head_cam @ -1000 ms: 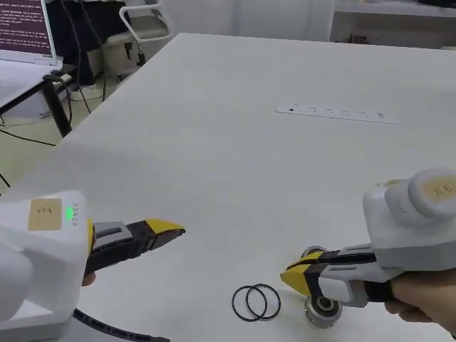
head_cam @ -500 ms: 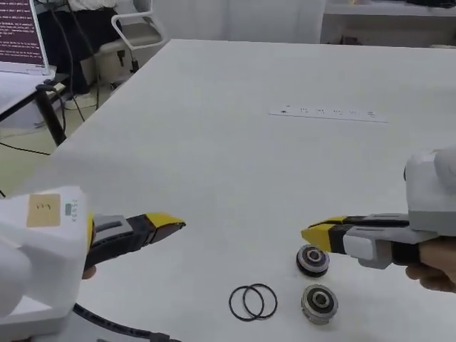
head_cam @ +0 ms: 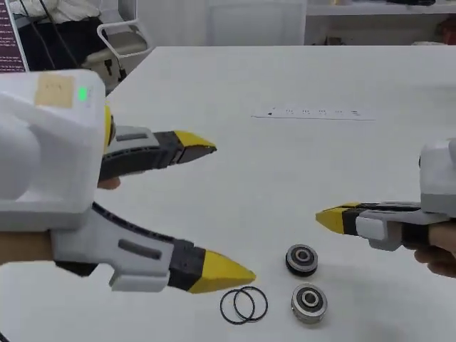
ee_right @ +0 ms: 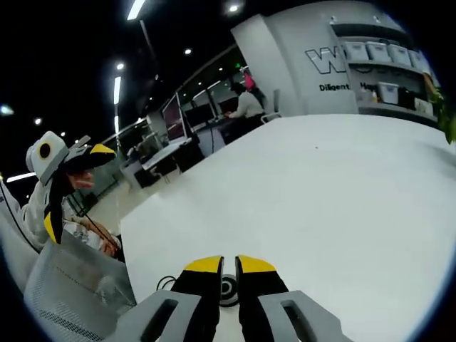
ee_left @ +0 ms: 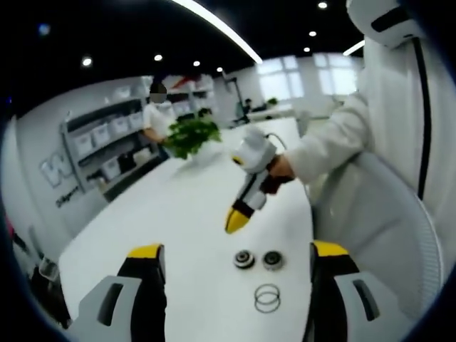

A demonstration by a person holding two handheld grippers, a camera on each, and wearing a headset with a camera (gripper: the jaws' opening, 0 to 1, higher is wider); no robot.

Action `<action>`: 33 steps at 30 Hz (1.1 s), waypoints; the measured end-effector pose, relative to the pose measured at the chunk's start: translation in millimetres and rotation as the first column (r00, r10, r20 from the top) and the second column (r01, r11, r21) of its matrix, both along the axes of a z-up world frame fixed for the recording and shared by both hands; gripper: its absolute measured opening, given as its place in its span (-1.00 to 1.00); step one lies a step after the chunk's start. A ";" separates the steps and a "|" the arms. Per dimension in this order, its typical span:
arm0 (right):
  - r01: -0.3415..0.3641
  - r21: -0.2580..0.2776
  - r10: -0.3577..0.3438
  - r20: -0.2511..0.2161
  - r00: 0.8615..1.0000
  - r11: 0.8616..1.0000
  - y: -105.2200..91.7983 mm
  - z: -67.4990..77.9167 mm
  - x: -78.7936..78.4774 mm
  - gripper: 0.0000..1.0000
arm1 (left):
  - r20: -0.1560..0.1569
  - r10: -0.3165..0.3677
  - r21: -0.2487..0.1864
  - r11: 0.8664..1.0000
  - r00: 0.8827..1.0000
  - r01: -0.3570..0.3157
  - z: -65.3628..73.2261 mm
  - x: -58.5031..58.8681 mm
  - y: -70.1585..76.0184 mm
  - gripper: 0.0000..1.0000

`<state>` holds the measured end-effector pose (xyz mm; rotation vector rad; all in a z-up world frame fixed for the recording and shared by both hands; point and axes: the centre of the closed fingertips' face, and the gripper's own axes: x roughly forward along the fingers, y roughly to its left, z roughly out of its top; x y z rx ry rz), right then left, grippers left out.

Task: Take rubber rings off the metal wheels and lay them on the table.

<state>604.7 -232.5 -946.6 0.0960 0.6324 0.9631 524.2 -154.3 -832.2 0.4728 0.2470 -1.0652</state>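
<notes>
**Rings off, grippers idle:** At a broad white table (head_cam: 235, 92), the left gripper (head_cam: 222, 210), white-bodied with black jaws tipped in yellow, looms large in the head view. Its jaws are spread wide with nothing between them. Its bulky housing blocks the near left part of the table and hides the lower part of a grey office chair (head_cam: 125, 43) behind.

The right gripper (head_cam: 324, 216), of the same make, enters from the right edge, which crops its body and most of the hand (head_cam: 436, 255) holding it. Its jaws are drawn together and grip nothing.

Two thin black rubber rings (head_cam: 244, 304) lie flat on the table, overlapping each other, just below the left gripper's lower jaw tip. Just right of them sit two small round metal wheels (head_cam: 309, 302), one behind the other and apart from the rings. The farther wheel (head_cam: 302, 259) looks darker at its rim, though whether a ring sits on it cannot be made out. In the right gripper view, a wheel is largely hidden behind that gripper's own jaws, with a sliver showing in the narrow slit between them.

A flat white power strip (head_cam: 313, 112) lies well beyond, its sockets too faint to count. In the left gripper view, a leafy green plant (ee_left: 189, 135) and grey shelves of storage bins (ee_left: 100, 146) stand past the far end of the table, blurred by the fisheye lens.
</notes>
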 end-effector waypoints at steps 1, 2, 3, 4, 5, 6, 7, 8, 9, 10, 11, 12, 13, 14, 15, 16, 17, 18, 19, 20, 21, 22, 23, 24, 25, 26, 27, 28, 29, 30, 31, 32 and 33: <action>0.000 -0.005 0.000 -0.003 1.000 1.000 -1.6 -1.8 0.1 -0.93 | 0.005 -0.006 0.004 1.000 1.000 0.006 2.2 2.7 -1.7 0.68; 0.003 -0.009 -0.003 -0.005 1.000 1.000 -3.1 -3.3 0.4 -0.93 | 0.012 -0.015 0.008 1.000 1.000 0.015 5.6 6.8 -5.0 0.67; 0.005 -0.011 -0.005 -0.007 1.000 1.000 -4.8 -4.8 0.6 -0.93 | 0.017 -0.022 0.011 1.000 1.000 0.022 7.8 9.3 -7.4 0.67; 0.006 -0.014 -0.007 -0.009 1.000 1.000 -6.1 -5.7 0.7 -0.93 | 0.028 -0.038 0.011 0.999 0.999 0.037 11.3 12.9 -11.9 0.66; 0.010 -0.016 -0.010 -0.010 1.000 1.000 -7.3 -6.3 1.0 -0.93 | 0.035 -0.049 0.007 0.999 0.998 0.049 13.8 15.6 -15.7 0.65; 0.012 -0.017 -0.012 -0.009 1.000 1.000 -8.4 -6.7 1.5 -0.93 | 0.036 -0.064 0.004 0.998 0.997 0.064 16.4 19.6 -21.3 0.64; 0.013 -0.018 -0.014 -0.008 1.000 1.000 -9.5 -7.2 2.0 -0.93 | 0.038 -0.072 0.003 0.997 0.997 0.072 17.8 22.8 -24.8 0.63; 0.014 -0.019 -0.014 -0.008 1.000 1.000 -10.2 -7.4 2.2 -0.93 | 0.043 -0.088 0.005 0.996 0.995 0.088 19.7 27.6 -30.8 0.63; 0.016 -0.019 -0.016 -0.006 1.000 1.000 -11.1 -7.9 2.7 -0.93 | 0.045 -0.099 0.004 0.995 0.994 0.099 20.7 30.8 -34.8 0.62; 0.018 -0.022 -0.018 -0.007 1.000 1.000 -12.0 -8.8 3.1 -0.93 | 0.046 -0.110 0.002 0.994 0.993 0.110 21.5 34.1 -38.9 0.62; 0.018 -0.027 -0.018 -0.008 1.000 0.999 -13.1 -10.4 3.1 -0.93 | 0.049 -0.123 -0.005 0.992 0.991 0.123 22.3 39.7 -44.3 0.61; 0.016 -0.030 -0.016 -0.008 1.000 0.999 -13.5 -11.2 2.8 -0.93 | 0.049 -0.123 -0.009 0.992 0.991 0.123 22.3 44.2 -47.3 0.59; 0.014 -0.032 -0.015 -0.009 1.000 0.999 -14.0 -12.2 2.4 -0.93 | 0.050 -0.123 -0.009 0.992 0.991 0.124 20.6 50.6 -51.5 0.55; 0.006 -0.037 -0.006 -0.004 1.000 0.999 -14.6 -13.4 1.5 -0.93 | 0.056 -0.125 -0.008 0.992 0.991 0.126 19.3 54.6 -54.2 0.51; -0.001 -0.038 0.001 0.000 1.000 0.999 -14.7 -13.9 0.9 -0.93 | 0.064 -0.124 -0.006 0.992 0.990 0.125 16.3 60.3 -57.5 0.46; -0.007 -0.037 0.007 0.002 1.000 0.999 -14.9 -14.5 0.2 -0.93 | 0.067 -0.122 -0.008 0.992 0.990 0.123 13.9 64.0 -59.7 0.41; -0.009 -0.038 0.009 0.004 1.000 0.999 -15.1 -14.9 0.1 -0.93 | 0.069 -0.121 -0.014 0.992 0.990 0.122 11.5 67.2 -61.9 0.39; -0.010 -0.041 0.011 0.004 1.000 0.999 -15.4 -15.6 -0.1 -0.92 | 0.072 -0.118 -0.032 0.992 0.990 0.121 7.5 71.7 -65.4 0.39; -0.014 -0.050 0.014 0.007 1.000 0.999 -15.7 -17.1 -0.5 -0.92 | 0.075 -0.113 -0.044 0.992 0.991 0.117 4.5 72.6 -68.9 0.39; -0.022 -0.059 0.022 0.012 1.000 0.998 -15.5 -18.8 -1.2 -0.92 | 0.072 -0.105 -0.056 0.992 0.992 0.109 -2.4 76.2 -71.3 0.38; -0.026 -0.065 0.027 0.012 1.000 0.998 -15.5 -20.1 -1.8 -0.92 | 0.070 -0.103 -0.058 0.993 0.992 0.107 -5.2 77.1 -71.2 0.35; -0.031 -0.070 0.032 0.013 0.999 0.997 -15.5 -21.5 -2.5 -0.92 | 0.065 -0.092 -0.062 0.993 0.994 0.096 -15.0 80.1 -71.2 0.31; -0.038 -0.075 0.039 0.013 0.999 0.996 -15.4 -23.2 -3.5 -0.92 | 0.062 -0.085 -0.061 0.994 0.994 0.088 -21.7 81.8 -70.8 0.28; -0.042 -0.078 0.043 0.012 0.999 0.996 -15.4 -24.3 -4.2 -0.92 | 0.063 -0.061 -0.062 0.996 0.996 0.065 -31.7 85.5 -69.9 0.28; -0.044 -0.083 0.045 0.008 0.999 0.996 -15.4 -26.4 -4.7 -0.92 | 0.072 -0.041 -0.061 0.997 0.997 0.045 -38.3 89.1 -68.8 0.31; -0.047 -0.086 0.048 0.005 0.999 0.995 -15.5 -28.1 -5.0 -0.92 | 0.068 -0.022 -0.068 0.997 0.997 0.026 -48.2 91.8 -68.8 0.33; -0.050 -0.089 0.050 0.003 0.999 0.995 -15.4 -29.4 -5.5 -0.91 | 0.060 -0.018 -0.067 0.998 0.998 0.022 -55.1 92.1 -68.8 0.32; -0.052 -0.093 0.053 0.002 0.999 0.994 -15.4 -30.8 -6.0 -0.91 | 0.043 -0.013 -0.066 0.998 0.999 0.016 -65.5 91.2 -69.0 0.28; -0.057 -0.099 0.057 0.001 0.998 0.993 -15.5 -32.4 -6.8 -0.91 | 0.036 -0.017 -0.063 0.998 0.999 0.019 -71.5 89.6 -69.3 0.25; -0.060 -0.104 0.061 0.001 0.998 0.993 -15.6 -33.4 -7.5 -0.90 | 0.019 -0.019 -0.057 0.998 1.000 0.020 -80.8 87.1 -69.5 0.22; -0.064 -0.109 0.064 0.000 0.998 0.992 -15.8 -34.8 -8.1 -0.89 | 0.007 -0.026 -0.052 0.998 1.000 0.027 -86.9 84.9 -69.3 0.19; -0.066 -0.110 0.067 0.001 0.998 0.992 -15.7 -35.5 -8.5 -0.88 | -0.004 -0.032 -0.050 0.998 0.999 0.032 -92.3 83.0 -69.4 0.17; -0.069 -0.111 0.069 -0.001 0.998 0.991 -15.5 -36.6 -8.8 -0.87 | -0.025 -0.036 -0.048 0.998 0.999 0.035 -100.5 81.1 -68.8 0.14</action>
